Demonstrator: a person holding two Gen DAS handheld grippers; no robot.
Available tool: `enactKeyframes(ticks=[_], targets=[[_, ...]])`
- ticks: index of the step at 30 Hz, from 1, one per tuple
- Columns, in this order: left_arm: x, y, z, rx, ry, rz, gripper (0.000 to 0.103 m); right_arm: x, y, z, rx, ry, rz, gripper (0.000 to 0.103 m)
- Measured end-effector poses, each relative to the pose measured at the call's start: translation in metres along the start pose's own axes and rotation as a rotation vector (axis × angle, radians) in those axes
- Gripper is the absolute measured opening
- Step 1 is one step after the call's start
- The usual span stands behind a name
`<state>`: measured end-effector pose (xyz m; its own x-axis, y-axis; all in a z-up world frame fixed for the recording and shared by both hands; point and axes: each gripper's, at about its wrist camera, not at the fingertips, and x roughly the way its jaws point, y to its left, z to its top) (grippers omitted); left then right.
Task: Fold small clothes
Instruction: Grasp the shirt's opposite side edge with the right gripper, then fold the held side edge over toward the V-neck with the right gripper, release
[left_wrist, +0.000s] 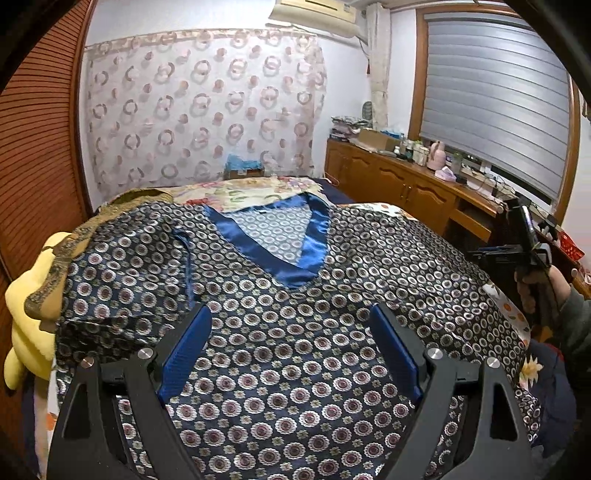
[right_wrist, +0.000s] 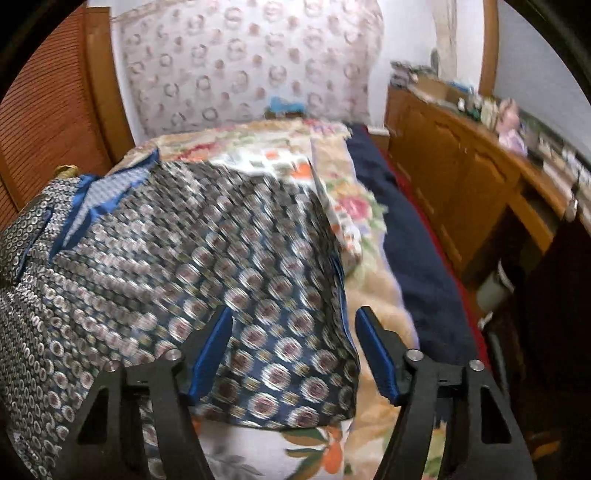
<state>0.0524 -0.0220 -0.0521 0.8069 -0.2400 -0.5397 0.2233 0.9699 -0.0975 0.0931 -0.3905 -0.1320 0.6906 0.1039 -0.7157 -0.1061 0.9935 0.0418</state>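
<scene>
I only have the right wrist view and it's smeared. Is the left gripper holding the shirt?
Observer: No. The left gripper is open above the shirt, nothing between its fingers.
Operator: Is the collar flat?
Observer: Yes, the blue V-neck lies open, facing up.
Operator: What's past the shirt's left edge?
Observer: A yellow plush sits there, partly under a sleeve.
Operator: And my right gripper?
Observer: The right gripper is open over the shirt's right edge.
</scene>
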Motion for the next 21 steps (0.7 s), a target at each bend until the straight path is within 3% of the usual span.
enactKeyframes(ticks=[7,10,15,21], targets=[[0.006,-0.006,-0.003,0.008,0.026,-0.013,0.088,0.008,-0.018,-0.009,0.055,0.053,0.066,0.055],[0.006,-0.007,-0.003,0.007,0.027,-0.017,0.088,0.003,-0.027,-0.013,0.052,0.049,0.104,0.033],[0.009,-0.005,-0.006,-0.004,0.038,-0.019,0.088,-0.009,-0.021,-0.009,0.001,0.038,0.008,0.005],[0.011,-0.002,-0.01,-0.017,0.045,-0.024,0.088,-0.029,0.004,-0.008,-0.061,-0.026,-0.032,0.001]])
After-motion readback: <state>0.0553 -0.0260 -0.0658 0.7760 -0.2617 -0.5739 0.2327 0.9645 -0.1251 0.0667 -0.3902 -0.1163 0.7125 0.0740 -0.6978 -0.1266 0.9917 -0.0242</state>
